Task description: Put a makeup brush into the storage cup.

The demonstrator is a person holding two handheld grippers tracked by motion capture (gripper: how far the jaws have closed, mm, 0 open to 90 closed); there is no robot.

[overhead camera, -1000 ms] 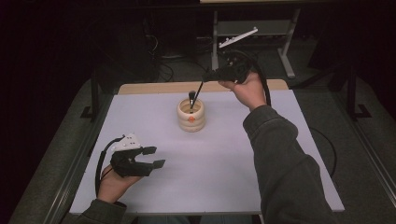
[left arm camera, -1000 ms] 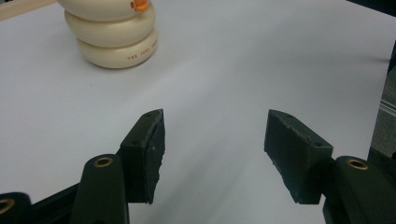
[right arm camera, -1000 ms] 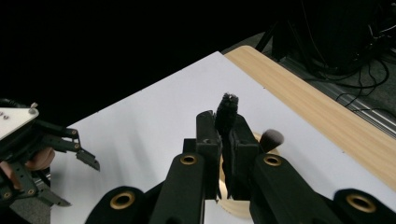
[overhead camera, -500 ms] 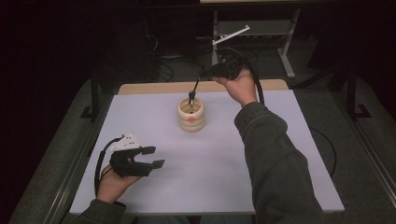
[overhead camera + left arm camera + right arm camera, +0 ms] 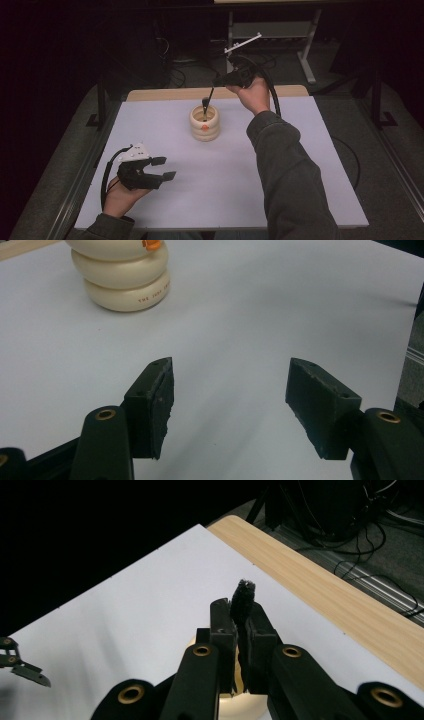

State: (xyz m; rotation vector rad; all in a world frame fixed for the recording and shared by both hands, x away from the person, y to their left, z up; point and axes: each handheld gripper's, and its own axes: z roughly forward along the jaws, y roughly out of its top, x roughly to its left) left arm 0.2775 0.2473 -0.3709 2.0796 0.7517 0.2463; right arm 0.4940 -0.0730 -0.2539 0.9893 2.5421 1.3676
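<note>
I see the white rectangular table top (image 5: 280,165) taking up most of the high view, bare apart from one piece, with a pale wooden strip (image 5: 165,94) along its far edge and dark floor with cables and a metal stand (image 5: 270,30) behind it. Nothing sits between my two hands and the holder.

Near the far middle of the white surface stands the cream ringed holder (image 5: 205,123), shaped like three stacked rounded bands with a small orange dot on its front; the left gripper view shows faint lettering on its lowest band.

My right gripper (image 5: 212,93), held above and just behind the holder, has its jaws pinched tight on a thin black brush (image 5: 243,605) whose frayed tip pokes up between them, the lower end dipping into the holder.

My left gripper (image 5: 165,168) rests at the near left, well apart from the holder, jaws spread wide and empty.
</note>
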